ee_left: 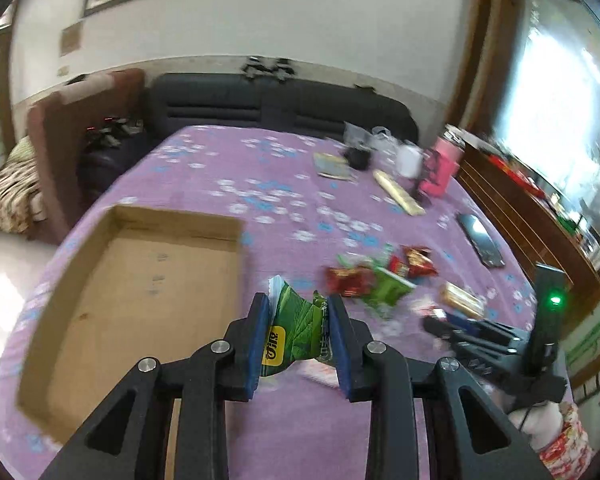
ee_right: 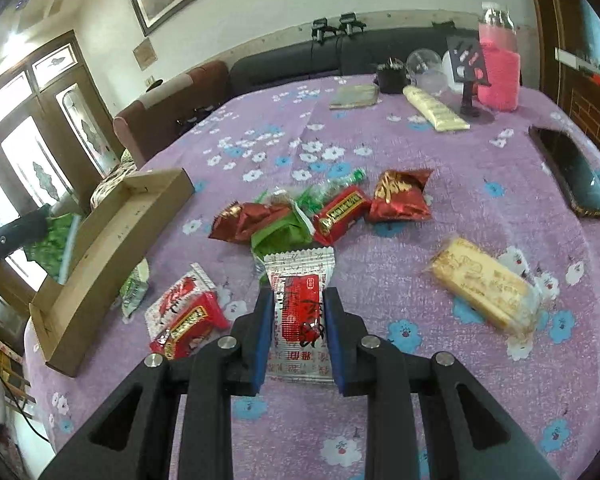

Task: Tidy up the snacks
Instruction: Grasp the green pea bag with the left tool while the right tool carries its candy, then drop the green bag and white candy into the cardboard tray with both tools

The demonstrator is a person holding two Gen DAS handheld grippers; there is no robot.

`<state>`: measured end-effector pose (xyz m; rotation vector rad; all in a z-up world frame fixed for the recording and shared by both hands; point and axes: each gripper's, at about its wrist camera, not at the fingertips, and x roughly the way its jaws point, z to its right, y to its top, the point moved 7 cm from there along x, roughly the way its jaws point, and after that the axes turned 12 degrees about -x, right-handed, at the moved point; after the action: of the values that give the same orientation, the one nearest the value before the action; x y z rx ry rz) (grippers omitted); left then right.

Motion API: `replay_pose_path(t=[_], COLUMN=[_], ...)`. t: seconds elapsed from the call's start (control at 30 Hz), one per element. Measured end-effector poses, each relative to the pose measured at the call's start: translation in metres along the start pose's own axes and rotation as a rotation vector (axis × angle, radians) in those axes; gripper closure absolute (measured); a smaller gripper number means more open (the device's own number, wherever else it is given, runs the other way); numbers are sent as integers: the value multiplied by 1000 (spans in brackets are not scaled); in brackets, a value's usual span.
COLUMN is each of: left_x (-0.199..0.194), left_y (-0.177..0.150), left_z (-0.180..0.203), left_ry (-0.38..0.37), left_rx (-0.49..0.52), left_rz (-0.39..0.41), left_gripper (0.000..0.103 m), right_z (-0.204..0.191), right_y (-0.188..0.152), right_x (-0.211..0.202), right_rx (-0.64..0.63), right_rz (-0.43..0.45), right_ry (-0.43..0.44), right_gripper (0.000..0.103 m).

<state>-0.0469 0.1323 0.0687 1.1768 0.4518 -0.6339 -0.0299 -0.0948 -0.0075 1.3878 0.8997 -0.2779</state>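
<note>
My left gripper (ee_left: 298,304) is shut on a green snack packet (ee_left: 296,328), held above the purple cloth just right of the cardboard tray (ee_left: 100,280). In the right wrist view the same packet (ee_right: 54,246) hangs over the tray's (ee_right: 112,240) far side. My right gripper (ee_right: 296,300) is shut on a red-and-white snack packet (ee_right: 302,300), low over the cloth. Ahead of it lies a pile of red and green snack packets (ee_right: 320,212), a red-and-white packet (ee_right: 188,316) to its left, and a yellow wafer bar (ee_right: 484,288) to its right.
A black phone (ee_right: 572,172) lies at the right edge. At the far end stand a pink-sleeved bottle (ee_right: 498,68), a cream tube (ee_right: 436,110), a clear bowl (ee_right: 426,68) and a small black item (ee_right: 392,78). A dark sofa (ee_left: 280,108) runs behind the table.
</note>
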Motion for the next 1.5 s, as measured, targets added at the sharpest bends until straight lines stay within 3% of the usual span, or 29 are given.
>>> replay_pose_path(t=[0.17,0.37,0.53,0.67,0.87,1.07,1.23,1.4,1.5], left_x=[-21,-27,-20,-13,-12,-22,-39,-67,-79], left_y=[0,-14,-20,-23,-25,-26,-24,-20,-20], left_z=[-70,-136,-171,-194,-207,-209,-206,-189,-173], left_ry=[75,141,181,201,226,208,198,166,144], left_rx=[-107,-213,-256,-283,-295,-310,-338,-342,-316], left_rz=[36,39,18,-1,-7,6,40,106,136], left_gripper=[73,73,72,72,69,65,61,52,49], right_z=[-35,-111,-184,-234,-276,-298,-295,-257,-212], right_y=[8,25,39,38,32,24,30,56,69], right_x=[-16,-12,8,33,69,81,71,29,-2], right_rx=[-20,-112,-178,-250,-296,-323,-311,-270,-252], right_rz=[10,-25,-73,-120,-190,-224,-196,-64,52], right_ry=[57,157,261,288,307,318,335,288,168], right_gripper=[79,79,79,78,78,76,75,69,50])
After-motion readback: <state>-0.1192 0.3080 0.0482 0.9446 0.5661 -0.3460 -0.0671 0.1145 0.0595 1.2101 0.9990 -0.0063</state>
